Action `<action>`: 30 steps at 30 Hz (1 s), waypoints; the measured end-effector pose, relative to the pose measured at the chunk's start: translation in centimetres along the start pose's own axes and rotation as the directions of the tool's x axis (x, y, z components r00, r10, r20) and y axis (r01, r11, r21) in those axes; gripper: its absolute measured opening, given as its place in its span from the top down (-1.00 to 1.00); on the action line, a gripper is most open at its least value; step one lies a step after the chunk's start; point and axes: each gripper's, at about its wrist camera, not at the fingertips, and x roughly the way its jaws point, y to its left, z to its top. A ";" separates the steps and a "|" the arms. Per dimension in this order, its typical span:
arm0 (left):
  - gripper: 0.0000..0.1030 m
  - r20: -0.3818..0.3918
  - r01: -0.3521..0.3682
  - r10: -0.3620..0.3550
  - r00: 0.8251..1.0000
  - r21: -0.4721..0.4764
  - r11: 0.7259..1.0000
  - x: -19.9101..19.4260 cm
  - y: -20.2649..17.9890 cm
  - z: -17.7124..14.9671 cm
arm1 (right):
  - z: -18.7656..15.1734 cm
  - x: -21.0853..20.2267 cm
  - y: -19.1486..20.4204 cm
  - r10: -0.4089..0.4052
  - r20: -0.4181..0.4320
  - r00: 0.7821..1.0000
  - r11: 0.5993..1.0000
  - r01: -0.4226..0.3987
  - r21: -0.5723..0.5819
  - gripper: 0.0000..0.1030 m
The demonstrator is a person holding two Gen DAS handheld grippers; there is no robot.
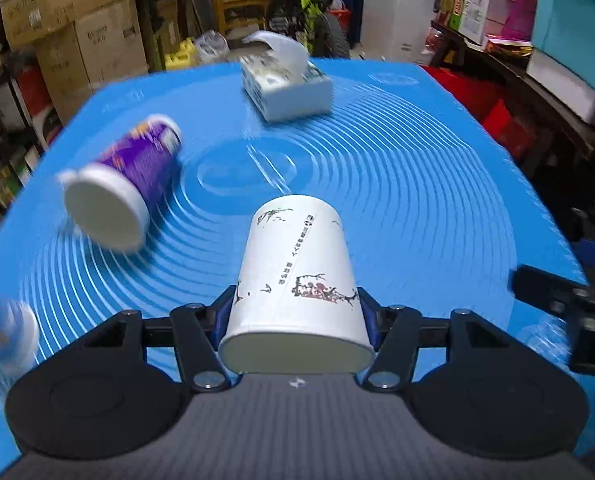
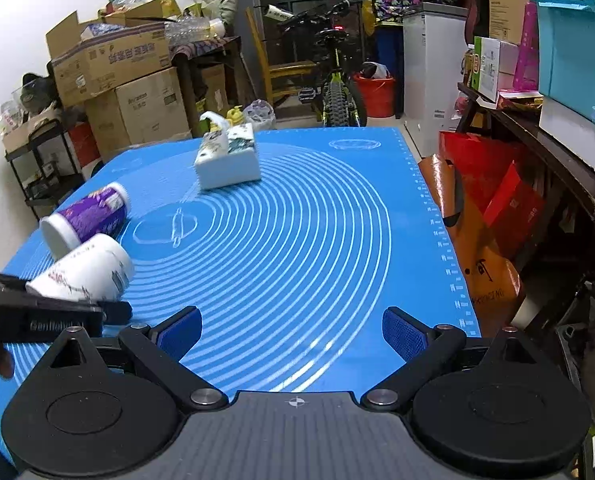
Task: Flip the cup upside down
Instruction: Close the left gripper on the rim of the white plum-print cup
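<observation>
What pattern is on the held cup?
White cup with dark ink branches and red blossoms; clearest in left wrist view.

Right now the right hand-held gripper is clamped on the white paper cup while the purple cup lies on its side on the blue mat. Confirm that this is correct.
Not quite: the left hand-held gripper is clamped on the white paper cup, as the left wrist view shows. The right hand-held gripper is open and holds nothing. The purple cup does lie on its side on the blue mat.

Motion-blurred purple can [image 1: 133, 172]; orange-and-white object [image 1: 1, 332] cut by left frame edge, unidentifiable
</observation>
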 end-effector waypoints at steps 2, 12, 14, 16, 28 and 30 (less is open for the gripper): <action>-0.19 -0.010 0.027 -0.027 1.000 0.001 1.000 -0.5 -0.6 -1.0 | -0.6 -0.5 0.1 -0.003 -0.007 1.000 1.000 0.003 -0.009 -0.88; -0.24 -0.061 0.023 -0.021 0.998 0.024 0.999 0.4 -2.2 -3.5 | -2.0 -1.8 -0.4 -0.017 -0.036 0.999 1.000 0.017 0.004 -0.88; -0.25 -0.063 0.021 -0.020 0.998 0.017 1.000 0.6 -2.2 -3.6 | -2.2 -2.1 -0.4 -0.021 -0.035 0.999 1.000 0.021 0.000 -0.88; -0.37 -0.065 0.025 -0.024 0.998 0.011 1.000 0.5 -2.1 -3.6 | -2.2 -2.2 -0.5 -0.025 -0.034 0.999 1.000 0.025 0.001 -0.88; -0.58 -0.057 0.017 -0.015 0.998 0.032 0.999 0.2 -2.3 -3.7 | -2.2 -2.6 -0.3 -0.022 -0.031 0.999 1.000 0.022 -0.002 -0.88; -0.59 -0.052 0.016 -0.014 0.999 0.033 0.999 0.1 -2.3 -3.6 | -2.2 -2.7 -0.3 -0.022 -0.031 0.999 1.000 0.022 -0.004 -0.88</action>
